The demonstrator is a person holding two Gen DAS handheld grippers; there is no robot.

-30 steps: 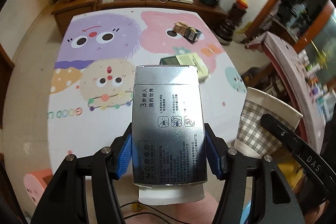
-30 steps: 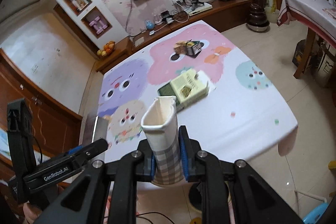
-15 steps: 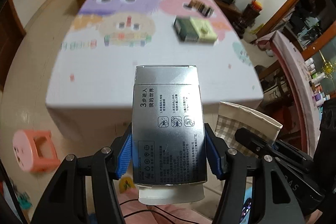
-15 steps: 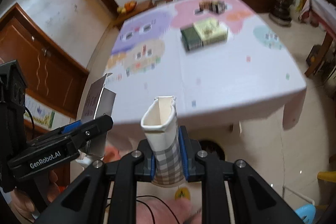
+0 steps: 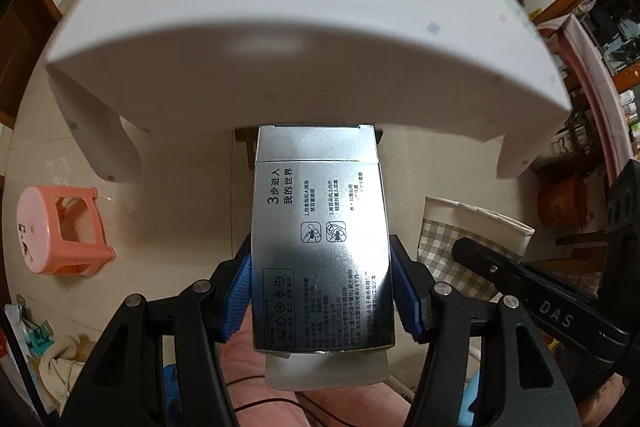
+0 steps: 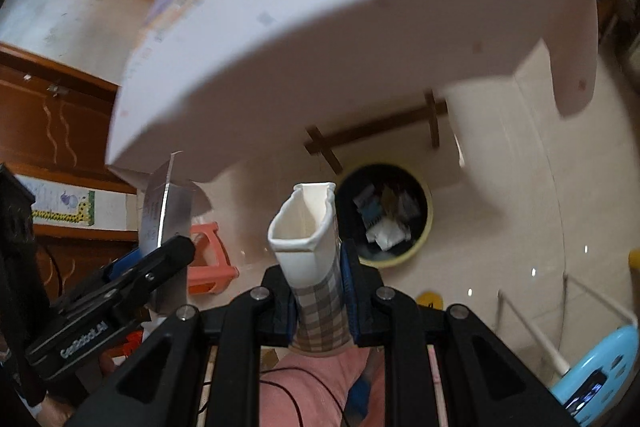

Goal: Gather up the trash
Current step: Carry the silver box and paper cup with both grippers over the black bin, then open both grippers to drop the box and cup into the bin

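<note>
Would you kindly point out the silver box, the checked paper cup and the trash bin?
silver box (image 5: 320,247): left wrist view, middle of its printed face.
checked paper cup (image 6: 308,247): right wrist view, white wall below the squashed rim.
trash bin (image 6: 424,247): right wrist view, yellow rim.

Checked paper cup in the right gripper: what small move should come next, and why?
Probably carry the checked paper cup forward and a little to the right, until it hangs over the trash bin, then open the jaws. The right gripper squeezes the cup flat, and the bin stands on the floor under the table edge, open and already holding trash.
</note>
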